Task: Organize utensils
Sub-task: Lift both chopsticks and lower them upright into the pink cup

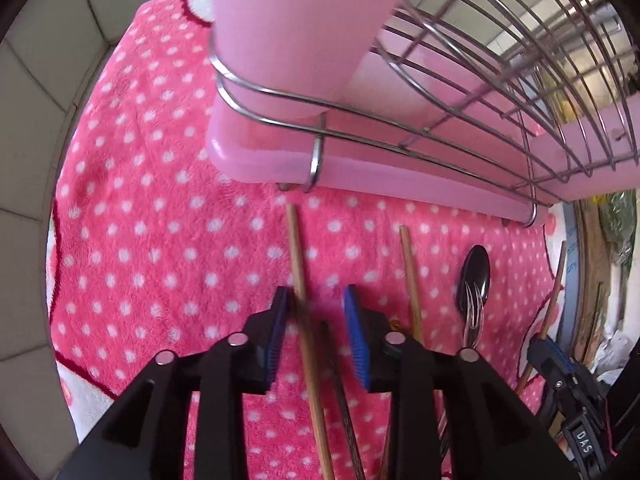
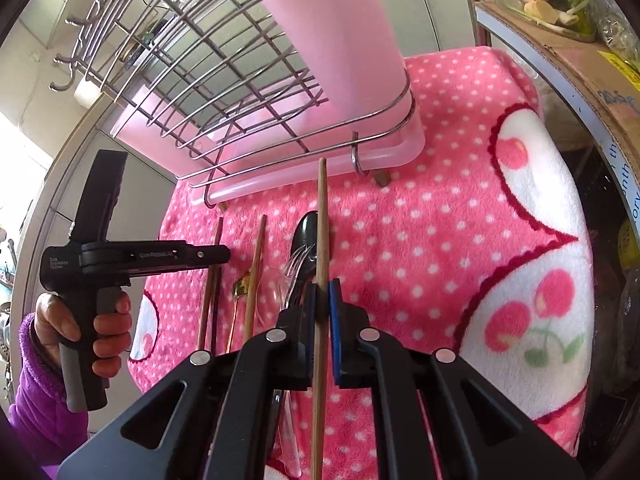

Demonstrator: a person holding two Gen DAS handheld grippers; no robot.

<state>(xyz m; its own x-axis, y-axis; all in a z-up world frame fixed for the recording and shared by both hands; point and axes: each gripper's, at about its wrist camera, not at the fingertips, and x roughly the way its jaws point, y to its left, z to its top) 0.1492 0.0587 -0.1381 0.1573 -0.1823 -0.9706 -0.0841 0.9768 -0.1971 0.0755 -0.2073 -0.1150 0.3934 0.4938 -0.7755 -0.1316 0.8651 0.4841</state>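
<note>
My right gripper (image 2: 322, 294) is shut on a wooden chopstick (image 2: 321, 216) and holds it above the pink dotted blanket (image 2: 420, 240). My left gripper (image 1: 316, 300) is open over another wooden chopstick (image 1: 298, 256) lying on the blanket (image 1: 160, 220), its left pad touching it. A second chopstick (image 1: 410, 272), a black spoon (image 1: 475, 272) and a clear plastic fork (image 1: 474, 312) lie to the right. The wire dish rack (image 1: 460, 80) with its tall pink utensil cup (image 1: 304, 20) stands just beyond. The right gripper (image 1: 554, 354) shows at the left view's right edge.
The rack sits on a pink drip tray (image 2: 320, 164). A cardboard box (image 2: 580, 72) with vegetables stands at the right. Tiled wall (image 1: 36, 100) lies left of the blanket. A small gold spoon (image 2: 240, 292) lies among the utensils.
</note>
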